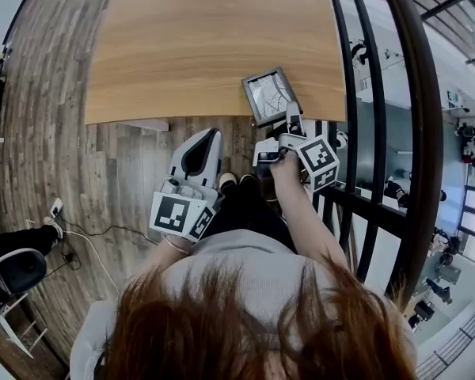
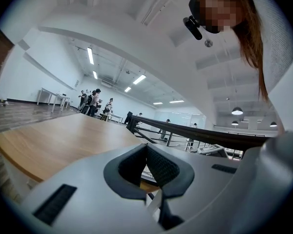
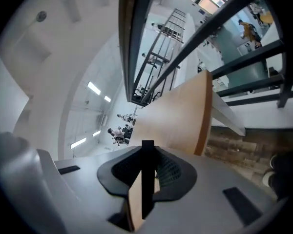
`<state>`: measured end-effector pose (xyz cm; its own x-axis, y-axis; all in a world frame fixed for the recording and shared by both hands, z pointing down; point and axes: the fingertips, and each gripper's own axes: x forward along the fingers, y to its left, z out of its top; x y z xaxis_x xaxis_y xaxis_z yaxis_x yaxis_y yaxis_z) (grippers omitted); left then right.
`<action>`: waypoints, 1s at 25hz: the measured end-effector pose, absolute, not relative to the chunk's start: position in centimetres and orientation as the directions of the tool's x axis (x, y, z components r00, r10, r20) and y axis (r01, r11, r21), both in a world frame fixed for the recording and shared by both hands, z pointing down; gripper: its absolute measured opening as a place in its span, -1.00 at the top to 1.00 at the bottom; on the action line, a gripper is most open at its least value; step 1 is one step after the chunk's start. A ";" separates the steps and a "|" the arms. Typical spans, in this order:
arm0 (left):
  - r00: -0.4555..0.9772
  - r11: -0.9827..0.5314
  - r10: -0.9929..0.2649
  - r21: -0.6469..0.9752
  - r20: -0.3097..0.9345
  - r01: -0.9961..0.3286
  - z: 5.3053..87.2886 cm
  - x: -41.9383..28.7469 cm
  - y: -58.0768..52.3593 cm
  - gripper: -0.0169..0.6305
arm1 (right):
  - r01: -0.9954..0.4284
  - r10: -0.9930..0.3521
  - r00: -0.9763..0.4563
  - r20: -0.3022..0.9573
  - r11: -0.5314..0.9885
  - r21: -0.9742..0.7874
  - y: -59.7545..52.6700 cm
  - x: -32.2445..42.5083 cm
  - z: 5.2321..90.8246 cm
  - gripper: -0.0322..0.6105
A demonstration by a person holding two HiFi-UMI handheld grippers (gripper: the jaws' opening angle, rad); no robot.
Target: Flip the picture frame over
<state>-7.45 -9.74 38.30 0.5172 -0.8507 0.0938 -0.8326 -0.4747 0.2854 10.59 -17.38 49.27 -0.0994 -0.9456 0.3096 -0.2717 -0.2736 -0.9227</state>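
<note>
The picture frame [image 1: 269, 95] has a dark rim and a pale picture facing up. It is tilted over the near right corner of the wooden table [image 1: 206, 46]. My right gripper [image 1: 291, 121] is shut on the frame's near edge. In the right gripper view the frame [image 3: 147, 189] stands edge-on between the pads, with a dark rim and a wood-coloured side. My left gripper [image 1: 208, 137] hovers just off the table's near edge, left of the frame. Its jaws are together and hold nothing, which the left gripper view [image 2: 147, 172] also shows.
A dark metal railing [image 1: 412, 133] runs along the table's right side, close to the right gripper. Wooden floor [image 1: 55, 117] lies left of and below the table. A chair [image 1: 16, 271] stands at the lower left. People stand far off in the hall [image 2: 90, 101].
</note>
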 end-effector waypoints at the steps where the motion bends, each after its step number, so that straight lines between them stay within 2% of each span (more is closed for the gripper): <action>1: 0.521 -0.477 -0.848 0.285 0.097 -0.831 38.4 -7.3 -9.7 0.93 | -0.242 -0.941 -0.097 0.325 -0.294 -0.925 -17.0 10.6 50.0 0.64; 8: 0.536 -0.489 -0.837 0.285 0.115 -0.824 39.2 -7.1 -9.6 0.93 | -0.111 -0.932 -0.090 0.351 -0.341 -0.933 -15.4 10.1 53.5 0.63; 25: 0.550 -0.496 -0.822 0.288 0.147 -0.819 40.2 -7.0 -8.6 0.93 | 0.017 -0.964 -0.118 0.236 -0.240 -0.971 -14.2 8.4 56.8 0.63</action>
